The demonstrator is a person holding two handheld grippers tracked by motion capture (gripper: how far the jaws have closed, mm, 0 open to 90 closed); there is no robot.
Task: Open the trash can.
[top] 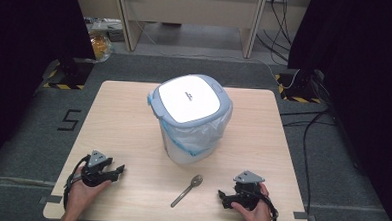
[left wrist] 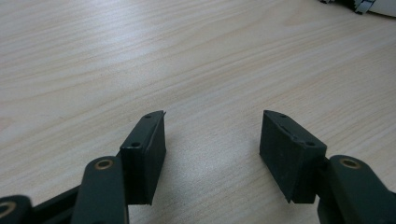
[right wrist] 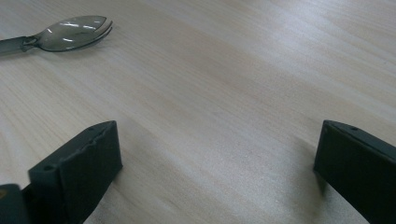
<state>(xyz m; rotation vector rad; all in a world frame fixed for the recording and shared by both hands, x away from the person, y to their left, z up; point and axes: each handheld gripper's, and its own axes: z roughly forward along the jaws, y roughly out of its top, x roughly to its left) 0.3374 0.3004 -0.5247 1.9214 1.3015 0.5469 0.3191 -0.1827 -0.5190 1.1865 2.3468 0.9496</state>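
resting both hands before any pickup, we hold the left gripper (top: 117, 170) and right gripper (top: 222, 196) wide and empty; next, the right one must reach the spork (top: 186, 189) just beside it.

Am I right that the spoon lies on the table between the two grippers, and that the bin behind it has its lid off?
Not quite: the lid is on the bin, shut over the bag, as the high view shows. The spoon does lie on the table between the two grippers.

Pale wooden table (top: 128, 117) bearing lidded bin (top: 189, 117) and spork (top: 187, 190).
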